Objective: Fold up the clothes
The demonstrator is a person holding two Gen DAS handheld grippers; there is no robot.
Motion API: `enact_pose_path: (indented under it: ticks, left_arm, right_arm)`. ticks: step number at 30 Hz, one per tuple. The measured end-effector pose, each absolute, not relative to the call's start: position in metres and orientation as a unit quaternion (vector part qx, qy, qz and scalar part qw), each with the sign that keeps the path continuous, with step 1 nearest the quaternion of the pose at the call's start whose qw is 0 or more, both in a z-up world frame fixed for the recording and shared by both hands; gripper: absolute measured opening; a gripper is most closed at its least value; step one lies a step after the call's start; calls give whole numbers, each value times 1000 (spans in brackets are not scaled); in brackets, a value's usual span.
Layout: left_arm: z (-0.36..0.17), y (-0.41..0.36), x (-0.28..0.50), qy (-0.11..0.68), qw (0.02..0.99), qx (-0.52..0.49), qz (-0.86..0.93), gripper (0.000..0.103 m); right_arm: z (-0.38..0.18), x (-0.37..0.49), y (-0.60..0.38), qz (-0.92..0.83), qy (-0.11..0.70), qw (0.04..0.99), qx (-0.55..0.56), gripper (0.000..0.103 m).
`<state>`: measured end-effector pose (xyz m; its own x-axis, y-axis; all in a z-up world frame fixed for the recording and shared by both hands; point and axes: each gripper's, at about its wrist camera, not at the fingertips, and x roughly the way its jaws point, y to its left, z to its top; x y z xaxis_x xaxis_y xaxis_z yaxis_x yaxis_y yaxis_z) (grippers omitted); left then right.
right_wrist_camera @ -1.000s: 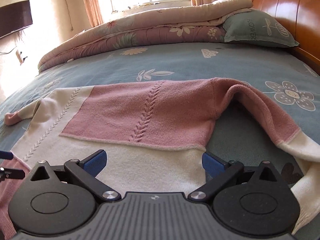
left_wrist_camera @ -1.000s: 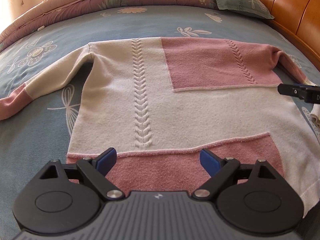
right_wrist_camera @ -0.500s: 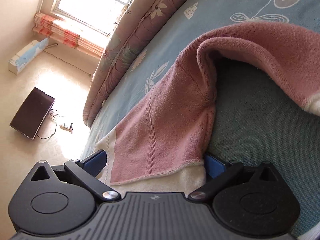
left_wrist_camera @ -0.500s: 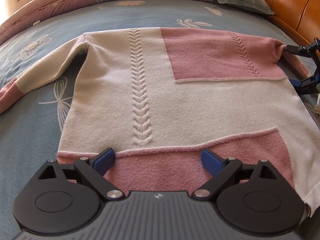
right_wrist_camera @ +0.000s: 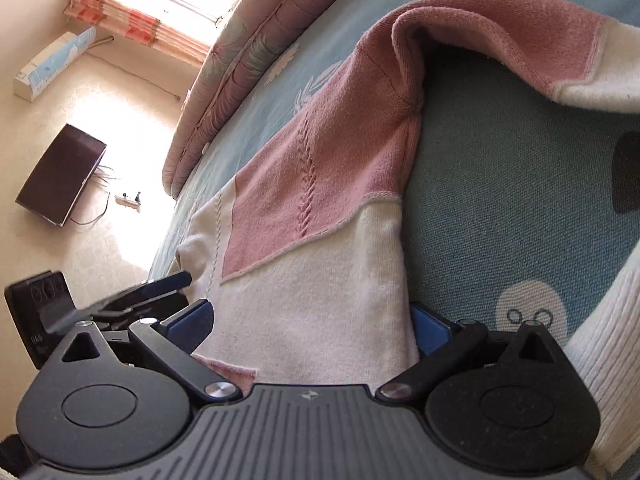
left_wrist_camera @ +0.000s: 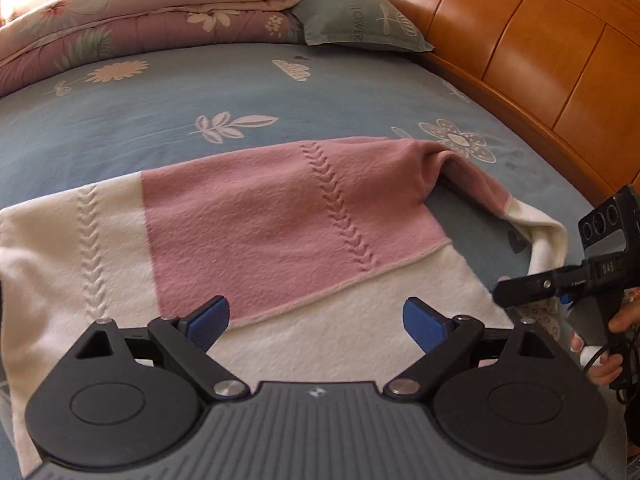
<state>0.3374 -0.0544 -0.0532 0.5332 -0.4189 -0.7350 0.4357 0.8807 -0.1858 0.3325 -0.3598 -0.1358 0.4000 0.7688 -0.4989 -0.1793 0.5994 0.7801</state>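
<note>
- Item under inspection: a cream and dusty-pink knitted sweater point(left_wrist_camera: 256, 240) with raised cable-stitch columns, lying on a blue flower-printed bedsheet point(left_wrist_camera: 200, 92).
- Position: the body lies spread flat on the bed. One sleeve point(left_wrist_camera: 500, 200), pink with a cream cuff end, humps up at the shoulder and trails down the side seam towards the near edge.
- Left gripper point(left_wrist_camera: 316, 318): jaws spread wide, nothing between the blue pads; it hovers over the cream band of the body.
- Right gripper point(right_wrist_camera: 310, 330): turned on its side at the sweater's side edge. The cream fabric edge lies between the spread pads, one above and one at or below the seam. Jaws not clenched; I cannot tell whether the pads touch the cloth.
- In the left wrist view, the right gripper and part of the hand point(left_wrist_camera: 612, 340) holding it show at the sweater's right edge.
- Progress: no fold of the body is visible; the garment reads as laid out. The sleeve is not laid across the body.
- Judgement: folding of sleeves and body remains outstanding as far as these views show.
- Surroundings: a rolled pink floral quilt point(left_wrist_camera: 140, 28), a grey-green pillow point(left_wrist_camera: 356, 20) and an orange wooden headboard point(left_wrist_camera: 540, 40) lie well apart from the sweater.
</note>
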Motion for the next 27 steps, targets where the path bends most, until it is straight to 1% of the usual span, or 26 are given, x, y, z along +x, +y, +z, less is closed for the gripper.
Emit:
enact_pose_path:
  ticks: [3,6,7,8,11,13,15,18,20,24,27]
  left_arm:
    - [-61,-94,371,426,863,32,-268,93]
    - [-61,-108,383,429,861,48,-270,92]
    - [-61,-112,386,430,860,53,-271,95]
    - [-61,-116,390,430,859,59,-271,95]
    - [-60,-129,401,432,857,74,-272,93]
    - [-64,-137,406,443,847,82,-281,93]
    - [-75,-149,407,460,832,107,-292,93]
    - [-92,-178,404,462,820,177,-288,93]
    - [-98,-194,405,456,817,198,-291,96]
    - [-96,-211,413,462,805,219,-301,96]
    - [-79,-194,411,455,814,205,-299,94]
  right_arm:
    - [-137,340,-366,327,431,764,352,103]
    - [-139,341,-382,349,393,752,396,102]
    - [-140,341,-387,356,380,748,411,101]
    - [-141,341,-392,363,367,743,425,102]
    - [-138,326,-426,409,289,710,495,103]
    - [-134,317,-444,400,271,715,505,103]
    - [-129,308,-455,368,281,740,487,103]
    - [-123,292,-459,332,299,771,454,103]
    - [-120,280,-451,324,311,785,428,103]
    - [-110,268,-405,317,347,825,314,103]
    - [-101,267,-367,324,357,848,219,103]
